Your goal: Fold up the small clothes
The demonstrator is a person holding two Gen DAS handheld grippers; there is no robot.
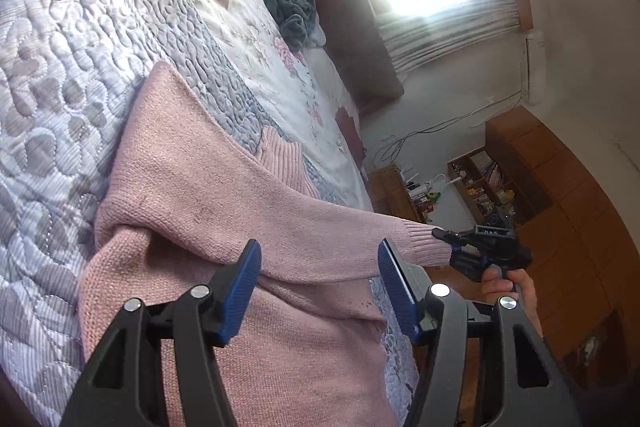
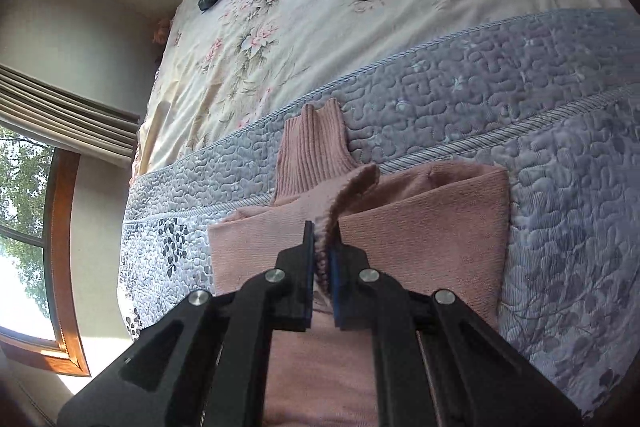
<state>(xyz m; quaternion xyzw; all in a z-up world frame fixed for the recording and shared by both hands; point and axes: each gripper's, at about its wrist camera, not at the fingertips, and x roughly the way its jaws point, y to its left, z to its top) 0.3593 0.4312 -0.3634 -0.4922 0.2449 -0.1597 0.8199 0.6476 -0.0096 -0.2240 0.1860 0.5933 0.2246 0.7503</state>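
Right wrist: sleeve cuff clamped between right gripper pads. Left gripper spread, empty, above pink sweater. Knit judged soft, stretchy; ribbed cuff best gripped.

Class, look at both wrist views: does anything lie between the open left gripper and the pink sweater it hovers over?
Nothing visible does. The left gripper hangs open directly above the pink sweater; the right gripper grips only the sleeve cuff, off to the side.

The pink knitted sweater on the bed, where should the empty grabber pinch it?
Probably the pink knitted sweater's left shoulder corner, coming from the quilt side: it lies flat and free there, while the right gripper already pinches the sleeve cuff. The left gripper is open.
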